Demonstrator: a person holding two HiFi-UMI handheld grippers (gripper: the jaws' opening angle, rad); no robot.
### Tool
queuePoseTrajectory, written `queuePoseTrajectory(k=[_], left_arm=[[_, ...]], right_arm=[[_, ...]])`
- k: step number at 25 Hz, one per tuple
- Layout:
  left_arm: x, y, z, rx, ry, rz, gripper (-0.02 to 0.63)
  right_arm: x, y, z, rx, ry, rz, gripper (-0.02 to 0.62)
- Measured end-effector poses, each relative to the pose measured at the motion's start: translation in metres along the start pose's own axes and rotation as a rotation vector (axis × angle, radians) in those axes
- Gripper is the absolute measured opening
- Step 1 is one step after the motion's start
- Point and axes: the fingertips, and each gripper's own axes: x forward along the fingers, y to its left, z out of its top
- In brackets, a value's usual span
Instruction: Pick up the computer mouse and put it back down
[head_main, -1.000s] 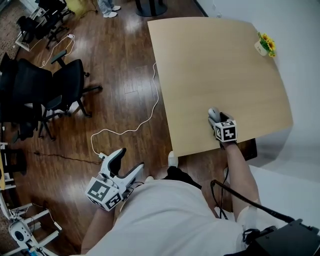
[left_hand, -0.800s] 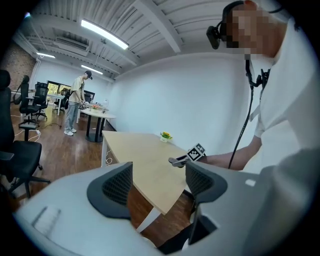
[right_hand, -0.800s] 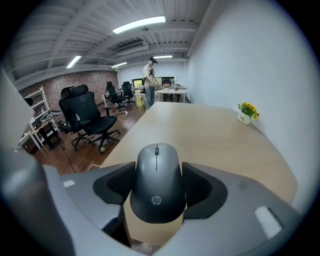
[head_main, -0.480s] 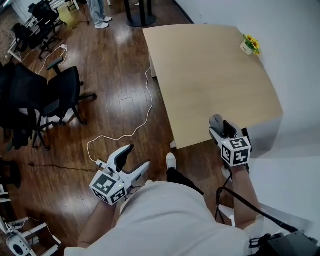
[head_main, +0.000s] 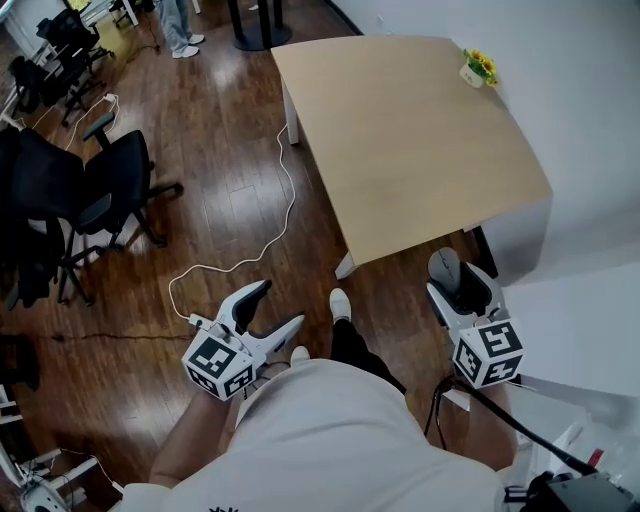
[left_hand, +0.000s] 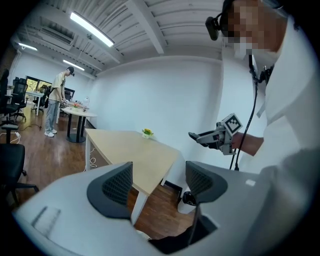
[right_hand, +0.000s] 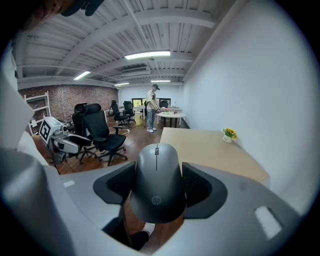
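A dark grey computer mouse (right_hand: 156, 182) sits clamped between the pads of my right gripper (right_hand: 157, 187), held in the air off the near corner of the light wooden table (right_hand: 210, 147). From the head view the mouse (head_main: 444, 267) shows at the tip of the right gripper (head_main: 452, 283), below the table's (head_main: 400, 130) near edge and over the wooden floor. My left gripper (head_main: 262, 312) hangs low at the left with its jaws apart and nothing between them; the left gripper view shows both pads (left_hand: 111, 186) bare.
A small pot of yellow flowers (head_main: 474, 68) stands at the table's far right corner by the white wall. A white cable (head_main: 262, 235) snakes over the floor. Black office chairs (head_main: 70, 195) cluster at the left. A person (right_hand: 152, 107) stands by a far round table.
The right gripper has lifted the mouse off the table and drawn it back past the near edge, toward my body. The left gripper has stayed low and open.
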Motion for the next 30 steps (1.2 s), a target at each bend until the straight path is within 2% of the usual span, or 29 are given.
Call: queuePoseTrajectory(k=[8,17,24,30], left_arm=[[-0.013,-0.016,-0.003,0.038,-0.010,-0.020,0.319],[-0.013,-0.016,0.002,0.026,-0.012,-0.050,0.319],[0.007,-0.003,0.012,0.007,-0.005,-0.029,0.319],[0.029,0.015,0.035,-0.031,-0.014,0.059,0.319]], right_arm=[[-0.033,0.014,-0.009,0.024,-0.026,-0.032,0.295],[-0.019,0.006,-0.006,0.037,-0.023,-0.039,0.295],[0.059,-0.045,-0.009,0.061,0.022,-0.042,0.295],[0.163,-0.104,-0.022,0.088,0.092,-0.035,0.295]])
